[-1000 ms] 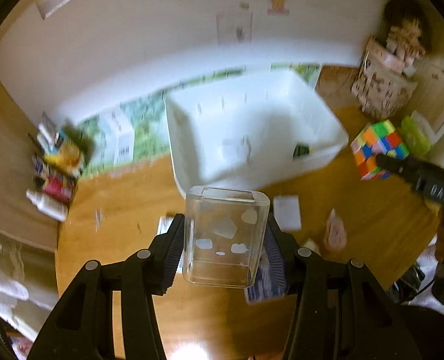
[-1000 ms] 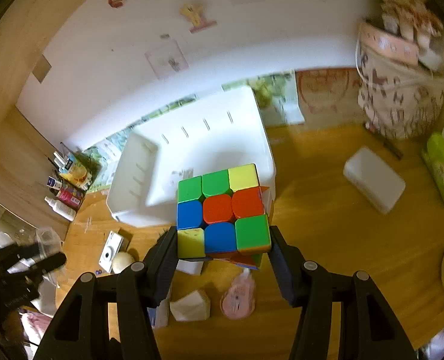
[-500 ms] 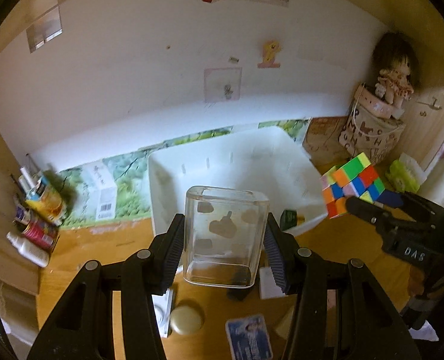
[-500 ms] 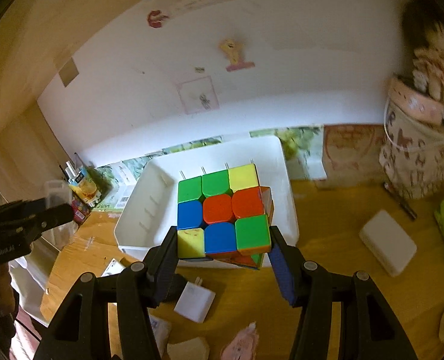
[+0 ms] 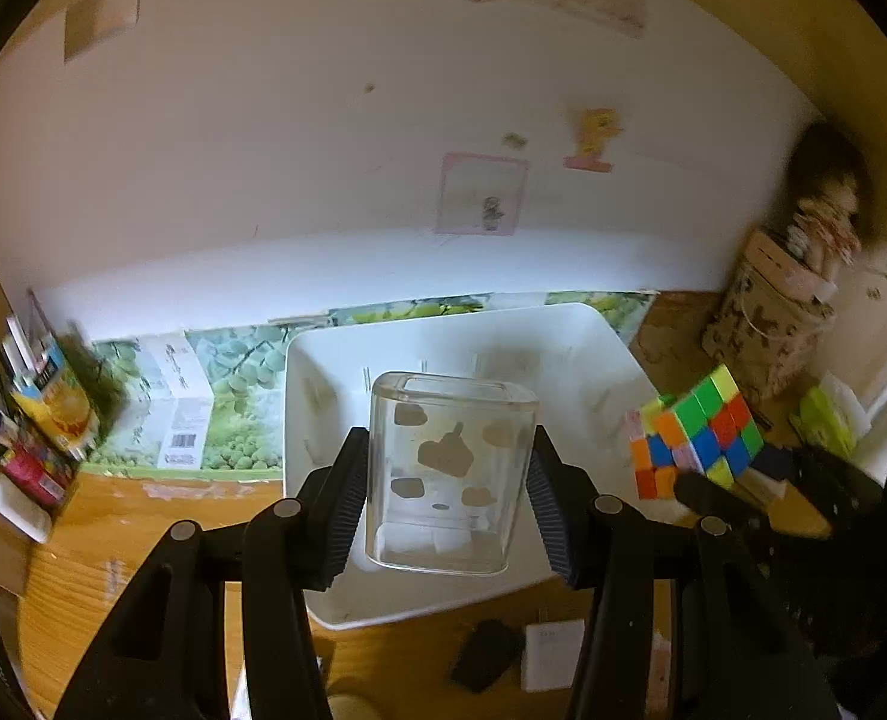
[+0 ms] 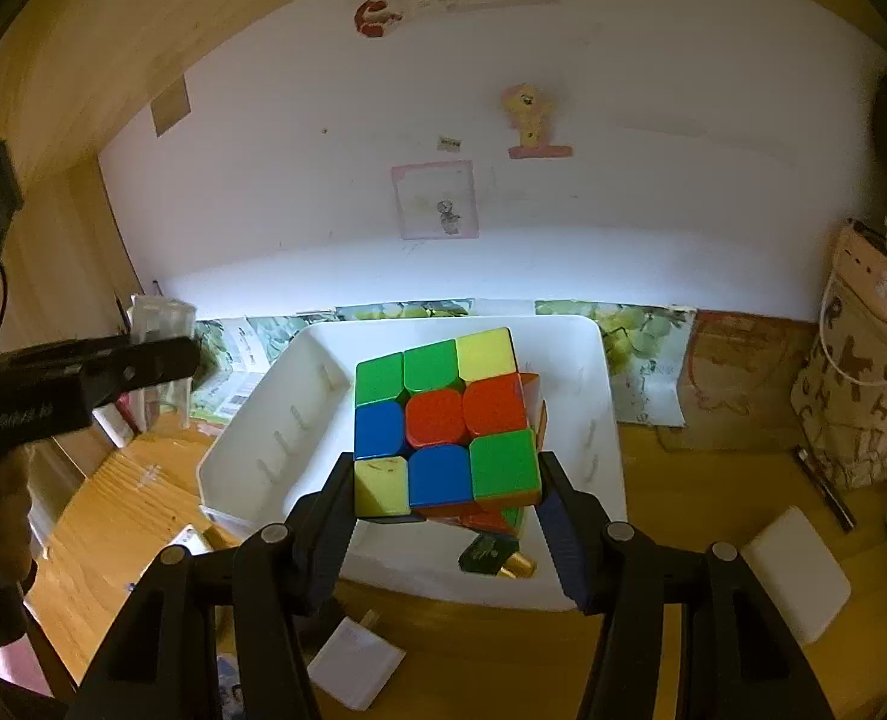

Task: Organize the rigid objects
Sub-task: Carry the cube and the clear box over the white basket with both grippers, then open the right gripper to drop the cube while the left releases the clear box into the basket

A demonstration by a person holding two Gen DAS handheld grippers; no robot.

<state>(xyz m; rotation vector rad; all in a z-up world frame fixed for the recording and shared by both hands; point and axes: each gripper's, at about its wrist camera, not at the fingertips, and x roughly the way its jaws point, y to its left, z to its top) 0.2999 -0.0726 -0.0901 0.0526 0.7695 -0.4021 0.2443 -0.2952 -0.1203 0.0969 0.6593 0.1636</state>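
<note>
my left gripper (image 5: 448, 501): black arms, ribbed pads, silver screws
my right gripper (image 6: 448, 501): black, blue ribbed pads, silver screws

A: I note the cup (image 5: 450, 471): clear, glossy plastic. Cube (image 6: 443, 423): smooth, shiny plastic tiles.

B: I confirm. Bin (image 6: 604, 564): white, smooth plastic. Desk (image 6: 671, 486): varnished wood, visible grain.
</note>
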